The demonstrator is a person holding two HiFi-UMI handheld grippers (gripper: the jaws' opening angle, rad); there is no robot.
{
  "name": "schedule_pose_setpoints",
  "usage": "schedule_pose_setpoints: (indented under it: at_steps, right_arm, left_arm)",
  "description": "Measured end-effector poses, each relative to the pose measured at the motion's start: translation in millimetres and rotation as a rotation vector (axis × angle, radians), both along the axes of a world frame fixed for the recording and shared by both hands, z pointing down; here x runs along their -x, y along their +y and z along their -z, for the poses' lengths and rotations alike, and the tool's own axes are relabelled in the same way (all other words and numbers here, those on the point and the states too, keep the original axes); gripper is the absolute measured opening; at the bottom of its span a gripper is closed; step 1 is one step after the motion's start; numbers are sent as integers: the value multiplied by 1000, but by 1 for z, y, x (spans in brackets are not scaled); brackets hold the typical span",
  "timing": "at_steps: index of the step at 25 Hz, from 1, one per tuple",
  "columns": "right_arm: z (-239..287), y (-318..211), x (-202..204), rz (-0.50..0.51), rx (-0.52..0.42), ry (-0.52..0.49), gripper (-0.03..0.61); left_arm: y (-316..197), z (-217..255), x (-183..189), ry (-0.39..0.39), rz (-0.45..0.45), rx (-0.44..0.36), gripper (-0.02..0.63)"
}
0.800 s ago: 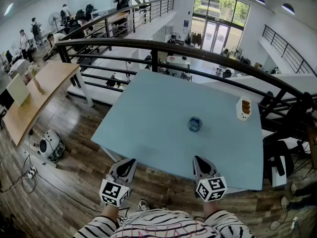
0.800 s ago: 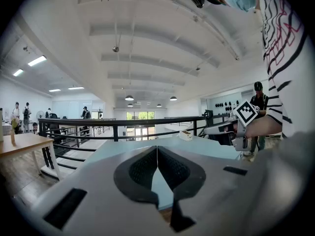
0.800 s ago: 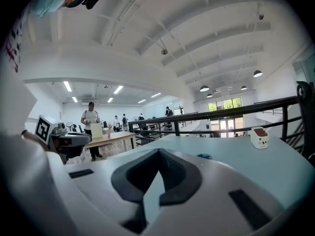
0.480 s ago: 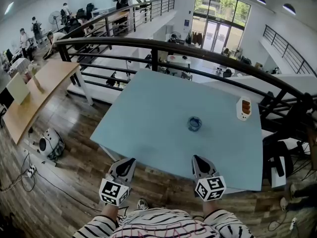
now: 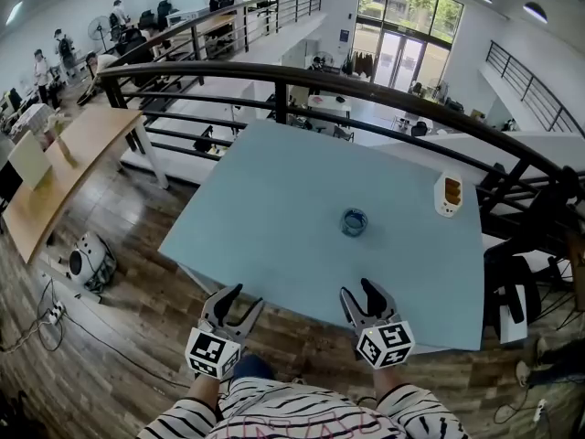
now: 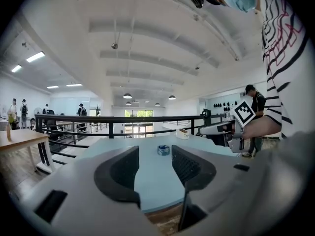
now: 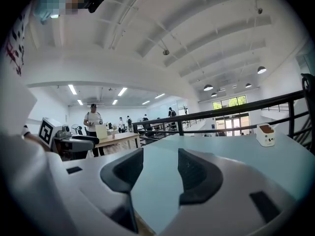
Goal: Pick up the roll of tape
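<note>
The roll of tape [image 5: 354, 221], small and bluish, lies flat on the pale blue table [image 5: 274, 208], a little right of its middle. In the left gripper view the roll of tape [image 6: 163, 150] shows far ahead, between the jaws' lines. My left gripper [image 5: 247, 296] hovers open at the table's near edge, well short of the roll. My right gripper [image 5: 356, 289] is open too, beside it at the same edge. Nothing lies between the jaws of the left gripper [image 6: 155, 168] or the right gripper [image 7: 160, 173]. The right gripper view does not show the roll.
A small white device with an orange face [image 5: 448, 195] stands at the table's far right. A black railing [image 5: 274, 85] runs behind the table, with a drop to a lower floor beyond. A wooden table [image 5: 64, 167] stands off to the left.
Both grippers' jaws have spread apart from a closed stance. Both stay at the near table edge. The roll has not moved.
</note>
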State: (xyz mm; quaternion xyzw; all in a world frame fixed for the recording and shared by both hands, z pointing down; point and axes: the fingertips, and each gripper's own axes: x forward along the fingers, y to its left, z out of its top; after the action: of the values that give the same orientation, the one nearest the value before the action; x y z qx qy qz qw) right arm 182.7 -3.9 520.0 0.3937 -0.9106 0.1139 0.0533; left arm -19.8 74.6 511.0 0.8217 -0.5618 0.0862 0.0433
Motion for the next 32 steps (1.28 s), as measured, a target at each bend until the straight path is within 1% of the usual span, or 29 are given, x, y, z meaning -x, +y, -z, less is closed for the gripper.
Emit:
schedule_pose_setpoints:
  at_steps: [3,6,8,11,22,29,32]
  right_arm:
    - [-8,-3,-2,-11,23,17,215]
    - [-12,-13,-2,-44,40,36,215]
    - [-11,-24,-3,-87,40,42,215]
    - [-9,-39,0,-159,45,42,215]
    - [-17,-79,52,-368,88,28,215]
    - [-17,-96,72,-485,76,53,215]
    - [-17,-103,77,-523,69,75,215]
  left_arm:
    - [-10,-11,-1,21,-21,22,186]
    - [-32,-13,3,41,-51,25,186]
    - [-53,-10,5,49,-93,20,186]
    - [-80,-9,8,40,-178,29,186]
    - [-157,-20,58,21,-398,93,186]
    - [-198,-21,80,18,-521,96,186]
    - [-211,-22,87,19,-557,92,186]
